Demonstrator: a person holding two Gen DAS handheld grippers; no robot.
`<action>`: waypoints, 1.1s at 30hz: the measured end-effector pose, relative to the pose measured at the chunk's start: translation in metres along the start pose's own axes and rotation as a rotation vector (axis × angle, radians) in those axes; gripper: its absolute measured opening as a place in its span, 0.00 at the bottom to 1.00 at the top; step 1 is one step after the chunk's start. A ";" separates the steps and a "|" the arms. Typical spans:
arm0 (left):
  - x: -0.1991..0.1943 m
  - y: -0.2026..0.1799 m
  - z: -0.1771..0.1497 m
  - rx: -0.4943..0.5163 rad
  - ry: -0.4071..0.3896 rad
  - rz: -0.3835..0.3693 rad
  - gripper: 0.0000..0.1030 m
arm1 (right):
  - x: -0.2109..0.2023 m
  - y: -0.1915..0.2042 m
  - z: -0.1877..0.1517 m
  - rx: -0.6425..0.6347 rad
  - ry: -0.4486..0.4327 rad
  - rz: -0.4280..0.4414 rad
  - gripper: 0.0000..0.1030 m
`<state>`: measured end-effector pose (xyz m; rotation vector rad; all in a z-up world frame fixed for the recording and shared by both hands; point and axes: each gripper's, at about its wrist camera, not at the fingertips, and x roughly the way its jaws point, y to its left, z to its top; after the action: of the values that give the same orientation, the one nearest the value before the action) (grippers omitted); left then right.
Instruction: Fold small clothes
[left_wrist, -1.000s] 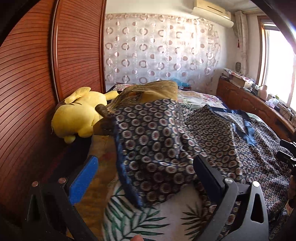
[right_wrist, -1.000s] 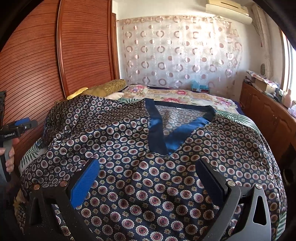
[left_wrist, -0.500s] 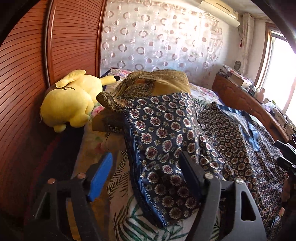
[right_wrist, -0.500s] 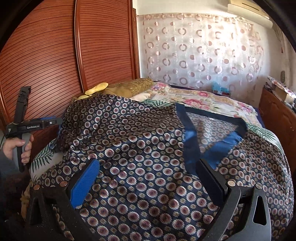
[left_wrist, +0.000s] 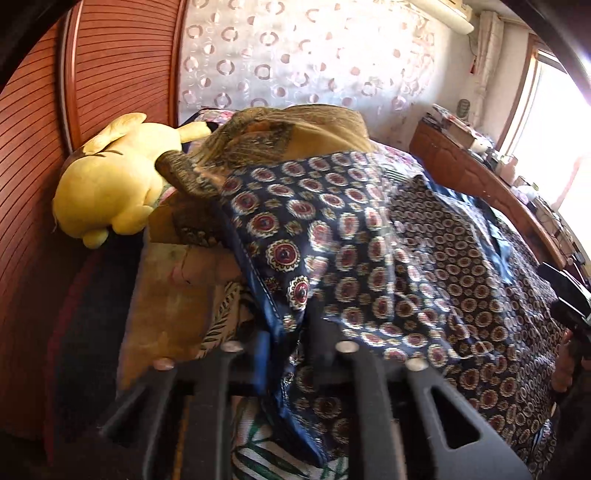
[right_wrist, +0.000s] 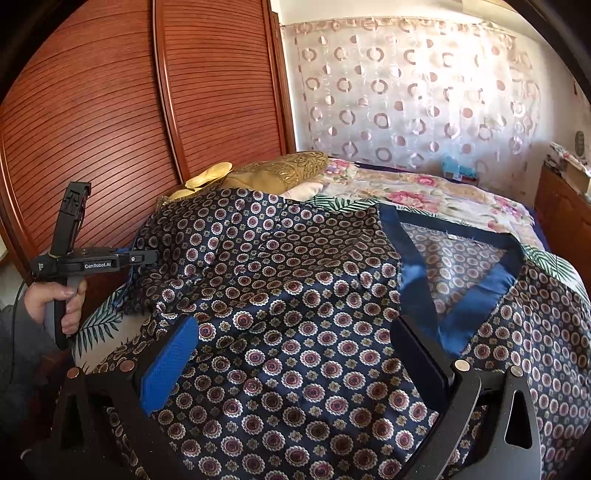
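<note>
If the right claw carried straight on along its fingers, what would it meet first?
Most likely the navy medallion-print satin top spread on the bed: the open right claw hovers over it, cloth filling the gap. Depth is unclear.

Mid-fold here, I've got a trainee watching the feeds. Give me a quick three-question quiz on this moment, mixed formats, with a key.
1. True or false: the left gripper is shut on the hem of the patterned top.
2. Multiple choice: the right gripper is
A. shut on the blue neckline
B. open above the top, gripping nothing
C. out of view
3. Fill in: in the left wrist view, the yellow thing left of the gold cushion is a ____.

Key:
1. True; the fingers are closed with the blue-edged hem pinched between them.
2. B.
3. plush toy, lying against the wooden sliding doors.
</note>
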<state>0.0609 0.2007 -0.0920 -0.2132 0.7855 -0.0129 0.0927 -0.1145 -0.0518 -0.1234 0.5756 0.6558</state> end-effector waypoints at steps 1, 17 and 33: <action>-0.003 -0.003 0.001 0.009 -0.008 -0.001 0.06 | -0.002 -0.003 -0.001 0.006 -0.004 -0.004 1.00; -0.054 -0.130 0.084 0.267 -0.181 -0.113 0.05 | -0.043 -0.040 -0.014 0.099 -0.077 -0.099 1.00; -0.034 -0.187 0.072 0.341 -0.120 -0.141 0.39 | -0.060 -0.058 -0.027 0.162 -0.061 -0.138 1.00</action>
<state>0.1002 0.0342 0.0172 0.0542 0.6365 -0.2632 0.0769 -0.2004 -0.0459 0.0091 0.5538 0.4754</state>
